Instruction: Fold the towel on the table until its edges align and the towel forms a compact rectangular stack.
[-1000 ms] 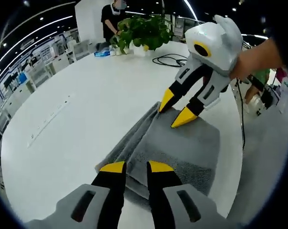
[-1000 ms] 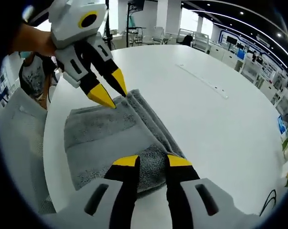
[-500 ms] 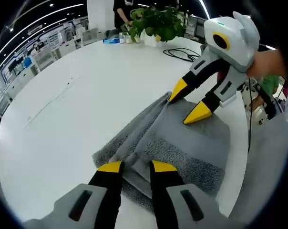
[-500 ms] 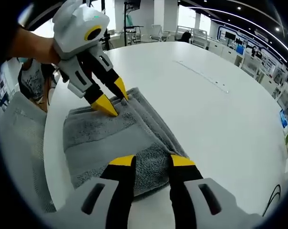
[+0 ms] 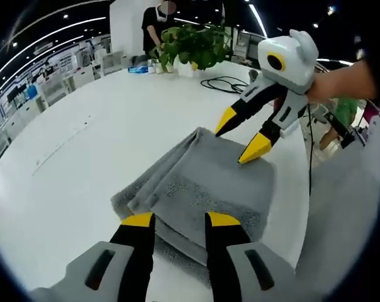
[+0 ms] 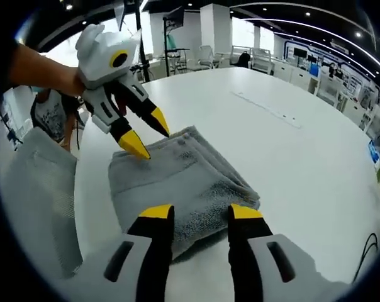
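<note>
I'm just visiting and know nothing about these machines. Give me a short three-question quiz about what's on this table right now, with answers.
1. True or false: the left gripper and the right gripper both have their jaws apart, clamping nothing.
2. What colour is the folded towel? A) blue B) grey C) green
3. Fill in: far across the white table, near the black cable, stands a potted ____.

Key: 1 true; 2 B; 3 plant.
</note>
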{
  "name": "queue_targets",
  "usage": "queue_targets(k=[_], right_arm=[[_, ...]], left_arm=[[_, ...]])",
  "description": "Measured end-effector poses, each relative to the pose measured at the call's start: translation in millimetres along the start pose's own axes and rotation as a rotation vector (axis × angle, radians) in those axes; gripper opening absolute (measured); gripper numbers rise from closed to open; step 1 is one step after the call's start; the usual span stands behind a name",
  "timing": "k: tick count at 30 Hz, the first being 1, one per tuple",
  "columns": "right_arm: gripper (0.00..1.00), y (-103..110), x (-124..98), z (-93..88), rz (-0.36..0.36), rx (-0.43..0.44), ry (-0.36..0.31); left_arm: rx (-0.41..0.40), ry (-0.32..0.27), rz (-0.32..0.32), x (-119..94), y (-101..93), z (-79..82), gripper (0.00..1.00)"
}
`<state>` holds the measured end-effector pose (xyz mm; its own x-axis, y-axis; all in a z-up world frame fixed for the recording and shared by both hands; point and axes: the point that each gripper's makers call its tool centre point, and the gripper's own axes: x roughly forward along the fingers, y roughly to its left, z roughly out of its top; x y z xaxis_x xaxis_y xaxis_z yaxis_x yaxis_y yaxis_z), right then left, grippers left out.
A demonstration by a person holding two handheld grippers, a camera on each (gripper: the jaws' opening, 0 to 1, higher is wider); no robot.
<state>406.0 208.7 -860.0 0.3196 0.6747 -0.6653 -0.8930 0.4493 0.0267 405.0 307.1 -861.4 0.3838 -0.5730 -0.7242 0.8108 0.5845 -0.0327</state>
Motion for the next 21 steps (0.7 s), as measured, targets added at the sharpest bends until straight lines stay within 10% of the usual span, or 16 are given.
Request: queue_targets(k=[4,21], right_arm=[[0.21,22,-3,-6.4,0.080,-0.003,0.008],[0.25,13,1,-44.0,0.037,-0.019,0.107]], left_arm=[[0.027,0.029,-0.038,0,-13.1,-11.2,0.32],[0.046,0.092,-0.011,8,-22.7,-31.0,0.33]])
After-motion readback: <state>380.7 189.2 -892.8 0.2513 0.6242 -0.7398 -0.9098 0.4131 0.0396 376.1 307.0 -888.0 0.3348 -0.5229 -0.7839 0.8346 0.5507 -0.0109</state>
